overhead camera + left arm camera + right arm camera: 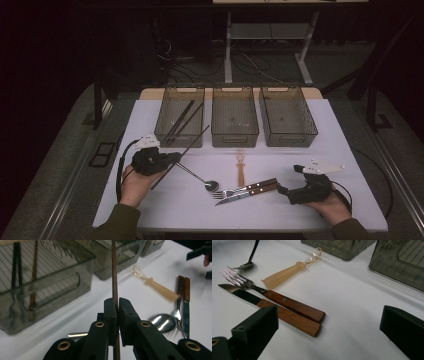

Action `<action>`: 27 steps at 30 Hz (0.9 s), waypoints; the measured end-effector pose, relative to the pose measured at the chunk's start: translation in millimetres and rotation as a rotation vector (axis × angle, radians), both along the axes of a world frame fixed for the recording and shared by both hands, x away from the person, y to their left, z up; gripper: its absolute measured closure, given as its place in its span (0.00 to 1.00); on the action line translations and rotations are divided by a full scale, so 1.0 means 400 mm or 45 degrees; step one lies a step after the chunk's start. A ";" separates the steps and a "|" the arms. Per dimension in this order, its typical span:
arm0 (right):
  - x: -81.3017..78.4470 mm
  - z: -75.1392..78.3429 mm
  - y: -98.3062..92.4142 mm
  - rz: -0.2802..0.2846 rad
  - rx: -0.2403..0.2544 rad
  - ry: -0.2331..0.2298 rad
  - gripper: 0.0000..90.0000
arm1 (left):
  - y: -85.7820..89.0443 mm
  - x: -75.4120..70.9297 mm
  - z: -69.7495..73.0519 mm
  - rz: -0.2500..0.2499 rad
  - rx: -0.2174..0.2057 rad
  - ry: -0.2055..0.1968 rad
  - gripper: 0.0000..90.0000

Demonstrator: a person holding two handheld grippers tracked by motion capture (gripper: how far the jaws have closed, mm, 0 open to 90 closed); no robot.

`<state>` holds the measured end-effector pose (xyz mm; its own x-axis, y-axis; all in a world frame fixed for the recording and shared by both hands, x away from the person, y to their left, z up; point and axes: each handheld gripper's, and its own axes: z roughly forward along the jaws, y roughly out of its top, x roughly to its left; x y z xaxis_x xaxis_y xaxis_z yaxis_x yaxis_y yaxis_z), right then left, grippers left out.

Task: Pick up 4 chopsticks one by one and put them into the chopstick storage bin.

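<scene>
Dark brown chopstick point(114, 277); smoky grey ribbed bins point(180, 122); white table point(310, 155); red-brown wooden knife handle point(294, 321).

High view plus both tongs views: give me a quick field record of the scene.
left tongs: shut on a brown chopstick, lifted off the table
right tongs: open, low over the table, next to the wooden handles
left bin: chopsticks inside
middle bin: looks empty
right bin: looks empty
on table: metal spoon, fork, knife, small plastic spoon
</scene>
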<state>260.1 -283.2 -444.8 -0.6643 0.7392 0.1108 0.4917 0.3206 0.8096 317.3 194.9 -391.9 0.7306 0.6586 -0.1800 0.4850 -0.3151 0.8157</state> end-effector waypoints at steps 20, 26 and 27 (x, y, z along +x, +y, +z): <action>0.000 -0.001 -0.001 -0.001 0.002 0.005 0.02 | -0.001 0.114 0.051 0.109 -0.095 -0.095 0.95; -0.001 0.001 -0.002 -0.007 0.008 0.005 0.02 | -0.014 0.145 0.064 0.118 -0.111 -0.105 0.95; -0.001 0.000 -0.003 -0.007 0.010 0.006 0.02 | -0.016 0.151 0.067 0.120 -0.116 -0.109 0.95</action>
